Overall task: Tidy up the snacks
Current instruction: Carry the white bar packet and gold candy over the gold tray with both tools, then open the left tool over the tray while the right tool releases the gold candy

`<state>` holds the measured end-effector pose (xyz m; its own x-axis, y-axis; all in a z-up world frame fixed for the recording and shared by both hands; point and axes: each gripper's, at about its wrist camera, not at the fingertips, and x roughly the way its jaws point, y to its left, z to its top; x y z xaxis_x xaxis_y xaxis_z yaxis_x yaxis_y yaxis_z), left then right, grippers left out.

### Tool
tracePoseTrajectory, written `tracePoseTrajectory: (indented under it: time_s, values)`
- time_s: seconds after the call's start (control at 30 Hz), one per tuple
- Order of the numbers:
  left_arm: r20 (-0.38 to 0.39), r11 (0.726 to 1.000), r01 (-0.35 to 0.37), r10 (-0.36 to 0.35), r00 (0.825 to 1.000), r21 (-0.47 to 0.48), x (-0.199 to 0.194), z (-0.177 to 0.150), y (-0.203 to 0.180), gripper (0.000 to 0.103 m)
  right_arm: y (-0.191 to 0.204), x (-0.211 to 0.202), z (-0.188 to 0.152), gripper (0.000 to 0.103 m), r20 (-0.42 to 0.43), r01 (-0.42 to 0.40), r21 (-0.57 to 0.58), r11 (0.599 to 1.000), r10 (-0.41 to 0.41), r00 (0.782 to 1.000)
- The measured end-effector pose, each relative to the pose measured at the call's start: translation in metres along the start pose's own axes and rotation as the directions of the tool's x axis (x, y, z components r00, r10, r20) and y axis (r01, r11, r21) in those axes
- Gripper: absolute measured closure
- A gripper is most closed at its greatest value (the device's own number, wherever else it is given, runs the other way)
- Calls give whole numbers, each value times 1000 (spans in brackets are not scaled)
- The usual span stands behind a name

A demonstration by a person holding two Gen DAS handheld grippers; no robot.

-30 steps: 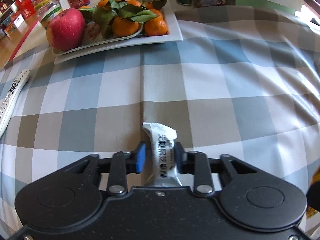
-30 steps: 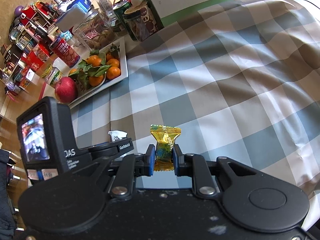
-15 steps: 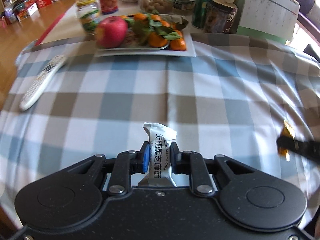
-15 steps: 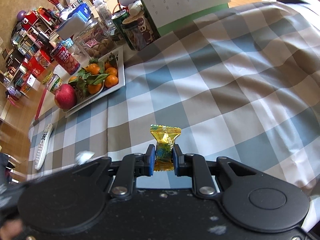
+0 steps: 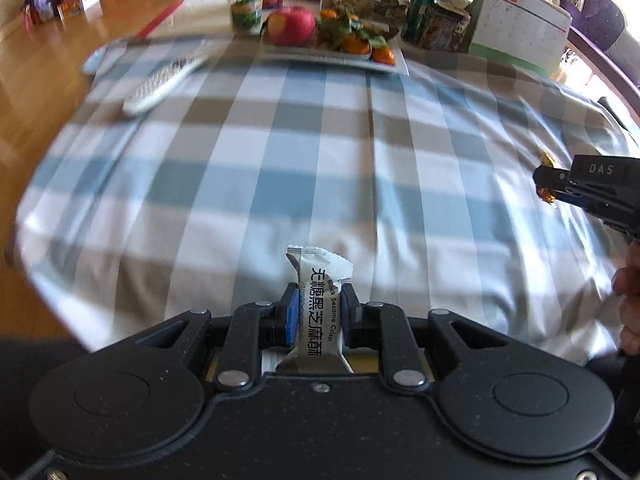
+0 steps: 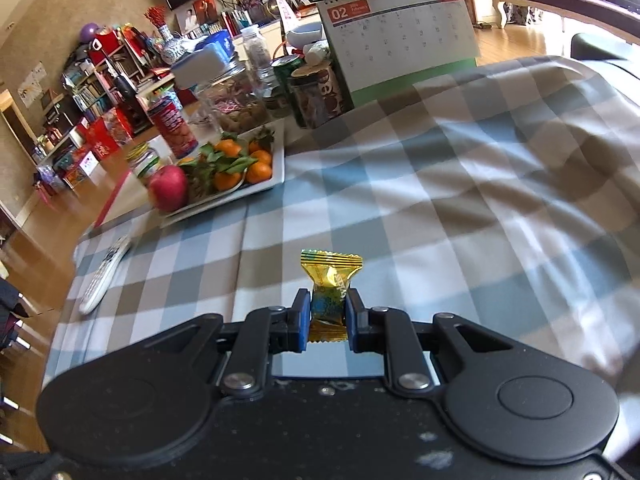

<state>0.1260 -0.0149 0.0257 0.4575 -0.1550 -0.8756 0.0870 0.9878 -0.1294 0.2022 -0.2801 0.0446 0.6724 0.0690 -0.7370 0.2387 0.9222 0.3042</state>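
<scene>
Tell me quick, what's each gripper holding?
Left gripper: shut on the white snack packet.
Right gripper: shut on the gold candy.

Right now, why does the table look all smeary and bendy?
Left wrist view: the cloth and remote are motion-blurred, while the white snack in the claw is sharp. Right wrist view: the right side is a little smeared. Both views: the fisheye lens bends the checks.

The remote control is motion-blurred — the calendar runs past the frame's top.

Black speckled tongs (blue pads, silver screws).
</scene>
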Motion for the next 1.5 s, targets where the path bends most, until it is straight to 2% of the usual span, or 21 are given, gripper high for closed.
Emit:
tracePoseTrajectory:
  time_s: [0.17,0.4,0.5,0.67,0.83,0.9,1.0,1.2,1.5]
  values:
    - [5,998,36,-36,999,-53,-6,-41,11,76,0,-32,-47,83,11,-17,-15,1000,17,1000]
    - [30,998,42,-41,999,-39,-14,-85,17,76,0,-82,-109,83,74,-30,-15,999,31,997]
    - [46,999,45,-44,998,-26,-20,-98,15,76,5,-97,-132,83,91,-24,-31,999,27,995]
    - [104,996,88,-88,991,3,-31,-113,10,76,10,-116,-164,83,93,-27,-29,999,30,995]
    - [150,997,79,-81,985,22,-33,-117,6,75,8,-129,-193,83,68,-27,6,1000,27,997]
    - [155,998,66,-66,986,5,-31,-116,8,75,11,-129,-197,83,57,-28,-5,1000,28,998]
    - [155,999,32,-28,988,-22,-26,-116,11,75,19,-129,-198,83,85,0,-49,999,4,996]
    - [134,998,15,-6,991,-69,-21,-115,16,72,19,-123,-196,83,70,-4,-51,999,8,998]
    - [128,999,-28,30,991,-17,-20,-119,6,67,23,-119,-197,83,56,-1,-70,998,5,998]
